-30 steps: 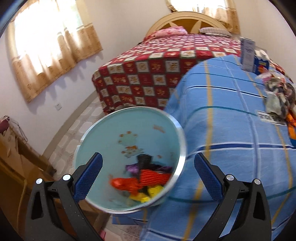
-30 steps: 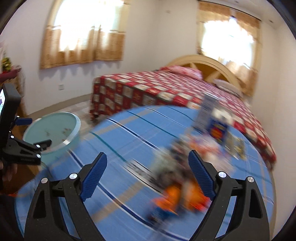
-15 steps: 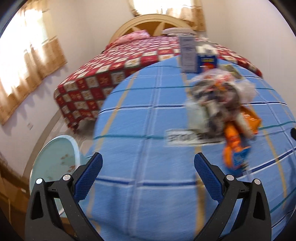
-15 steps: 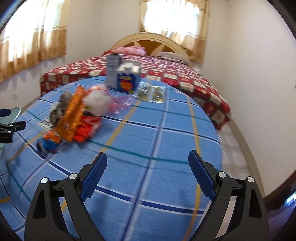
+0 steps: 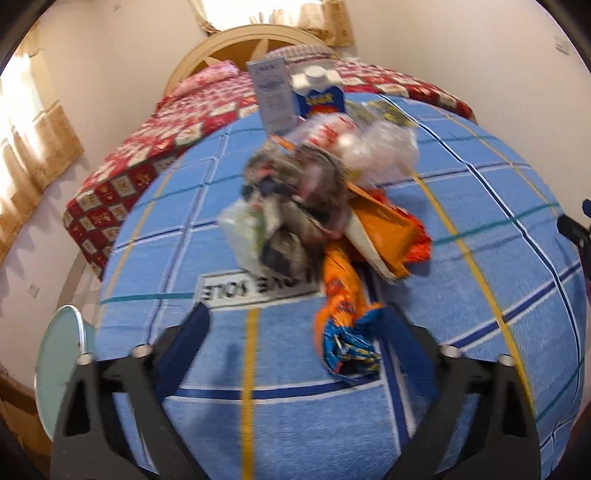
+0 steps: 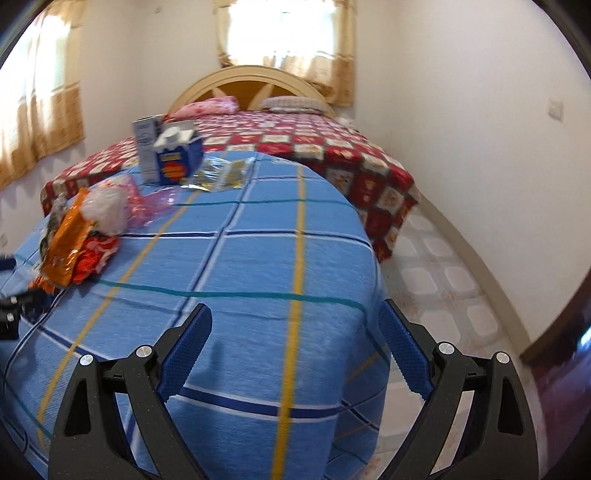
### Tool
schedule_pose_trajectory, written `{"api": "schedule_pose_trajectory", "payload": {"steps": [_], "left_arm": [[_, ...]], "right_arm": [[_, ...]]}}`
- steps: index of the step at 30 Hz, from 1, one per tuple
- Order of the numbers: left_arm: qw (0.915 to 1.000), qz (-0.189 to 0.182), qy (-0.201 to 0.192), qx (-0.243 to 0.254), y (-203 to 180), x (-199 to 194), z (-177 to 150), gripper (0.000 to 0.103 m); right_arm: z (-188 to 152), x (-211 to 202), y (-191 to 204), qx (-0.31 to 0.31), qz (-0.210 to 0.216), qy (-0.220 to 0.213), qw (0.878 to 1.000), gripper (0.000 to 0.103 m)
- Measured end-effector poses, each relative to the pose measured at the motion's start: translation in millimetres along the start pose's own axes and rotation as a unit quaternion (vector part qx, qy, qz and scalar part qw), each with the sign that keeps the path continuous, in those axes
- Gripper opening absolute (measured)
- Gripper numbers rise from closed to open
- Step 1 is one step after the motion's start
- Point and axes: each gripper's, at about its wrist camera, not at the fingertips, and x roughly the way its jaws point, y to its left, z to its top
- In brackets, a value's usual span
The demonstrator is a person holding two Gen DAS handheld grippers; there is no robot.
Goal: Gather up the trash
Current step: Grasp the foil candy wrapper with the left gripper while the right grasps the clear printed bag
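Bright daylight from blown-out curtained windows (image 6: 284,33); motion blur, fisheye-curved edges, dark corners.

**Layout: table, trash, bed**

Trash pile (image 5: 314,206) is lying on the table (image 5: 480,295), ahead of the left gripper (image 5: 295,332). A twisted wrapper (image 5: 341,317) is lying nearest, just inside the left gripper's right finger. Two cartons (image 5: 295,96) are standing behind the pile. The bin (image 5: 59,362) is sitting below the table's left edge. The bed (image 6: 314,144) is lying behind the table.

Crumpled wrapper heap (image 5: 317,206) on blue cloth; orange-blue packet (image 5: 343,317) nearest; teal bin (image 5: 59,365), seemingly floor-level.
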Motion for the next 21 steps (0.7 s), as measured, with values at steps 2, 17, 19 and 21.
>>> {"api": "schedule_pose_trajectory", "payload": {"steps": [2,17,19,21], "left_arm": [[0.9997,-0.024,0.011,0.001,-2.4,4.2,-1.7,0.058],[0.9987,-0.03,-0.005,0.04,38.0,-38.1,-9.8,0.02],[0.999,-0.029,-0.009,0.034,53.3,-46.4,-16.8,0.02],[0.9994,-0.021,-0.018,0.022,68.4,-56.0,-21.9,0.02]], "right_arm": [[-3.1,1.1,0.4,0.001,0.002,0.0,1.0,0.09],[-7.1,3.0,14.4,-0.01,0.025,-0.003,1.0,0.09],[-7.4,2.2,17.4,-0.013,0.027,-0.003,1.0,0.09],[-7.9,2.2,20.6,-0.016,0.029,-0.002,0.999,0.09]]}}
